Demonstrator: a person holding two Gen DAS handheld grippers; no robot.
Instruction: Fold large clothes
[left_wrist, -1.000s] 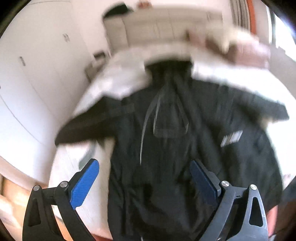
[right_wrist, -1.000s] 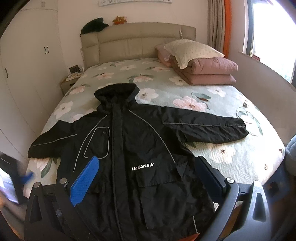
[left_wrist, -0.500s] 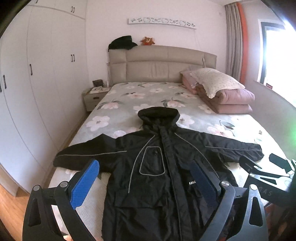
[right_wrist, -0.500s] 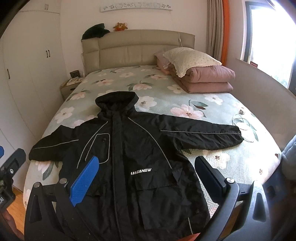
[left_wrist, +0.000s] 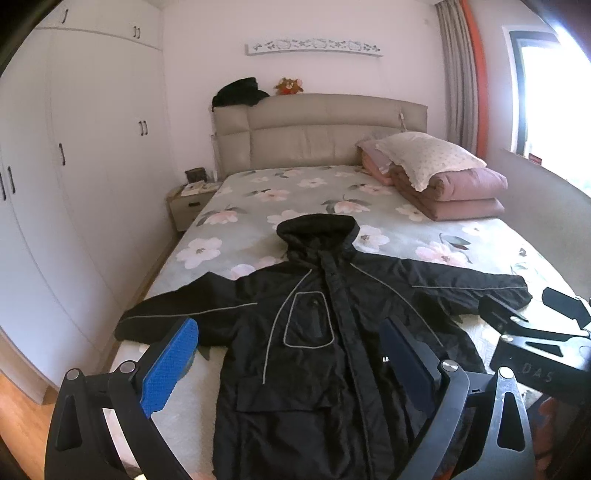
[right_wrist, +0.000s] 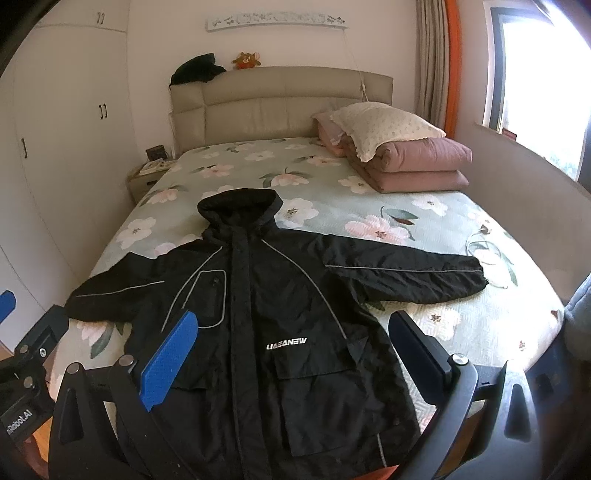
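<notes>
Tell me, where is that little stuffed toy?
The stuffed toy sits atop the headboard, beside a black garment, left of centre in both views.

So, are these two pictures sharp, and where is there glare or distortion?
Left wrist view: sharp, the black jacket clear; the window is blown out white. Right wrist view: equally sharp, the jacket's white lettering readable, same window glare. Both bend the walls, with dark fisheye corners.

Daylight from the window (right_wrist: 535, 85) at right blows out to white glare, the room is softly lit and sharp, and fisheye edges bend and darken.
</notes>
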